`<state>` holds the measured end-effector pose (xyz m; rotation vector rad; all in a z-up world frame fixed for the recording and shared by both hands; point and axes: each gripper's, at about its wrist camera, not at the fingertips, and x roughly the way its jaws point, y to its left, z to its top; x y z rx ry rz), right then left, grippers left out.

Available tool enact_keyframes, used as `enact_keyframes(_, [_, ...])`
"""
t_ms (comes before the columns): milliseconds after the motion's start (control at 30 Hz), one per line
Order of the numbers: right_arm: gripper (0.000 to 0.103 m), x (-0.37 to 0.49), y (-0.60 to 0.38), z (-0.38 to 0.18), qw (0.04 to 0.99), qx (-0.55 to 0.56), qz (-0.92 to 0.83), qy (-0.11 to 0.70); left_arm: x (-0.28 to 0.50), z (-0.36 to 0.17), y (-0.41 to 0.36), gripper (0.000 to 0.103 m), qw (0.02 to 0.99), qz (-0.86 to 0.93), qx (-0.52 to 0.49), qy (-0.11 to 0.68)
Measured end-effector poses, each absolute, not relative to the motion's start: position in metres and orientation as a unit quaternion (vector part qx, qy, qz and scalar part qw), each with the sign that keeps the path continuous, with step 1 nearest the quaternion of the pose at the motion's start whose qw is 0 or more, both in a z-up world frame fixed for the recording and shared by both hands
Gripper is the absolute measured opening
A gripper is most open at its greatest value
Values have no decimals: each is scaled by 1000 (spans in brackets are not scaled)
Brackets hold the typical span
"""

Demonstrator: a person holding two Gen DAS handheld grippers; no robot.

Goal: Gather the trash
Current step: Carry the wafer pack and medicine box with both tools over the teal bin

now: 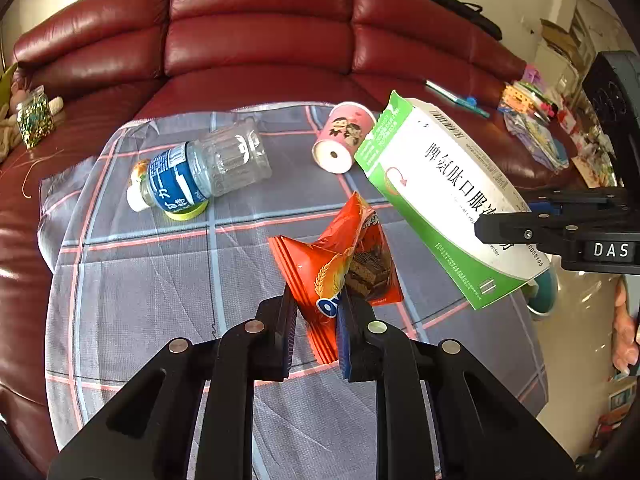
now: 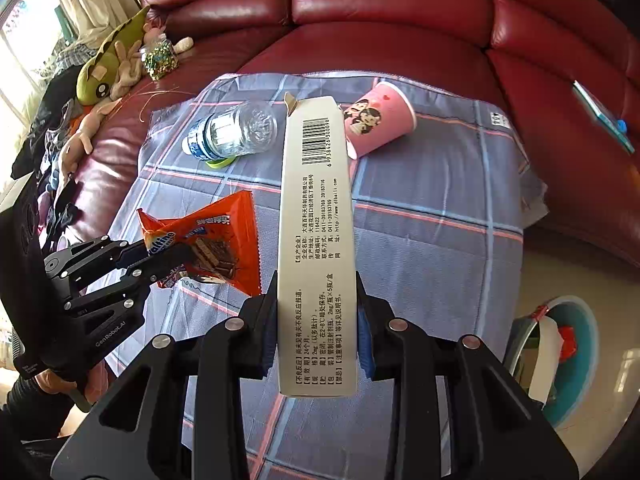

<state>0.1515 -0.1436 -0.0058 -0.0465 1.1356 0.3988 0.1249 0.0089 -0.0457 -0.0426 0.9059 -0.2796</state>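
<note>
My left gripper (image 1: 318, 312) is shut on an orange snack wrapper (image 1: 320, 268), held above the checked cloth (image 1: 140, 280). My right gripper (image 2: 318, 312) is shut on a white and green medicine box (image 2: 316, 220), also lifted off the cloth. In the left wrist view the medicine box (image 1: 440, 192) hangs at the right with the right gripper (image 1: 508, 232) clamped on it. In the right wrist view the left gripper (image 2: 176, 256) grips the wrapper (image 2: 224, 236) at the left. A clear plastic bottle (image 1: 200, 172) and a pink paper cup (image 1: 344, 136) lie on their sides on the cloth.
The cloth covers the seat of a red leather sofa (image 1: 260, 40). A teal bin (image 2: 568, 356) with trash inside stands on the floor at the right. Soft toys (image 2: 108, 68) and a glitter jar (image 2: 160, 58) lie on the sofa's left; papers (image 1: 536, 132) clutter its right.
</note>
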Motion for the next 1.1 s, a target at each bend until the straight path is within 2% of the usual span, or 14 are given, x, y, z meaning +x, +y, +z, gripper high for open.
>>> enact_keyframes(367, [30,120,-242,11,850,27,121,512,118,-14,-66,17,890,-192,8,412])
enact_keyframes(633, [30,94,-360,14,863,75,25,499,125,-11,-154,17,873,-262,36,410])
enact_keyframes(867, [30,76,-442,-10,855,109,-48,504,131,-28,-230,17,849,-312,63,421])
enact_keyframes(1100, [30,71,-482,-48,841,126,-72,522,137,-47,-287,17,829,-342,93,433])
